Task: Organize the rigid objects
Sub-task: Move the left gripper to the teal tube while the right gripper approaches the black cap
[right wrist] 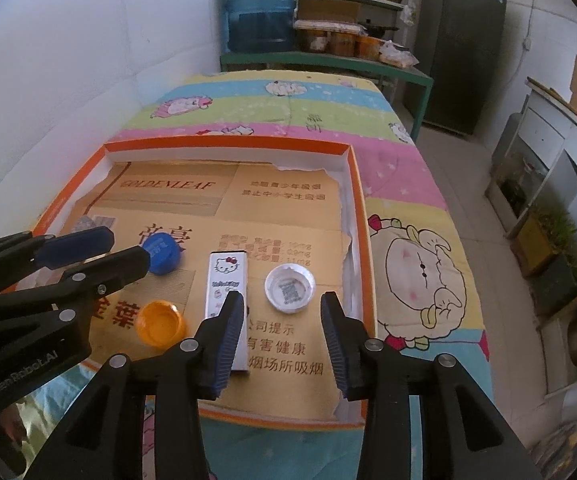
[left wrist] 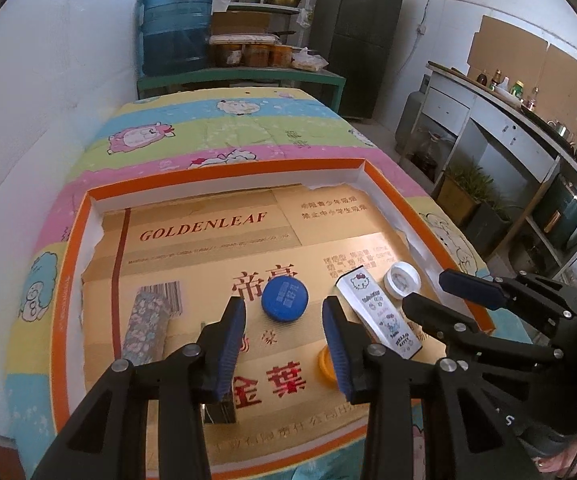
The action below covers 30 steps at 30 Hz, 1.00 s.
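caps and boxes are laid loose in the tray [left wrist: 216,170] on the bed: blue cap [left wrist: 284,298], orange cap [right wrist: 160,322], white cap [right wrist: 289,288], kitty box [right wrist: 227,280], floral box [left wrist: 144,326]. left gripper [left wrist: 284,354] and right gripper [right wrist: 282,338] are held above, jaws parted, nothing gripped.

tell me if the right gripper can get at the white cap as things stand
Probably yes. The white cap lies alone on the cardboard, just ahead of the right gripper, whose jaws stand apart and empty. The Hello Kitty box sits beside it, not touching.
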Tool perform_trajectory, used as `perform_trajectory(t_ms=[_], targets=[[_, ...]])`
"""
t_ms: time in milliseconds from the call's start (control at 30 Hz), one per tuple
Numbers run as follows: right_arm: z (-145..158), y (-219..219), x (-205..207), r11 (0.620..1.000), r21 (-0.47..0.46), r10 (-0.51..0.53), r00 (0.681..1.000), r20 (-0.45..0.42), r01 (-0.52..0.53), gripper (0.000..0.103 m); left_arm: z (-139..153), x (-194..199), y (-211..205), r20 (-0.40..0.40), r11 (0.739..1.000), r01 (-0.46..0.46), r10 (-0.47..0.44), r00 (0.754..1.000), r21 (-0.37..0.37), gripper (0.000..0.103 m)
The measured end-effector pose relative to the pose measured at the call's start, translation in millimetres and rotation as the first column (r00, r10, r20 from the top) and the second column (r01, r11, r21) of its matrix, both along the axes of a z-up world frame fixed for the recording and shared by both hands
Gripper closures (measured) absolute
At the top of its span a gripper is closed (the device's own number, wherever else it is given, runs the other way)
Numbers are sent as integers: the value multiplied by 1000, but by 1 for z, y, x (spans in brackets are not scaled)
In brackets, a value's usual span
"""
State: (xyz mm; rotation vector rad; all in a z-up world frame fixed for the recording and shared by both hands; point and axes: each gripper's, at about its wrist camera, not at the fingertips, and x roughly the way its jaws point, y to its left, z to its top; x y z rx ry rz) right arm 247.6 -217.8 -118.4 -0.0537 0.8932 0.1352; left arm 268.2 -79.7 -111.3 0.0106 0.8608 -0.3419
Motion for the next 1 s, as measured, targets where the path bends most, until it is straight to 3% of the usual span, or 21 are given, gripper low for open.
perform_trajectory(t_ms=[1000], targets=[[26,19,-52,1000,12,23,999,38,-23,62,21,-53,27,39,1000,-28,28,999,-10,63]])
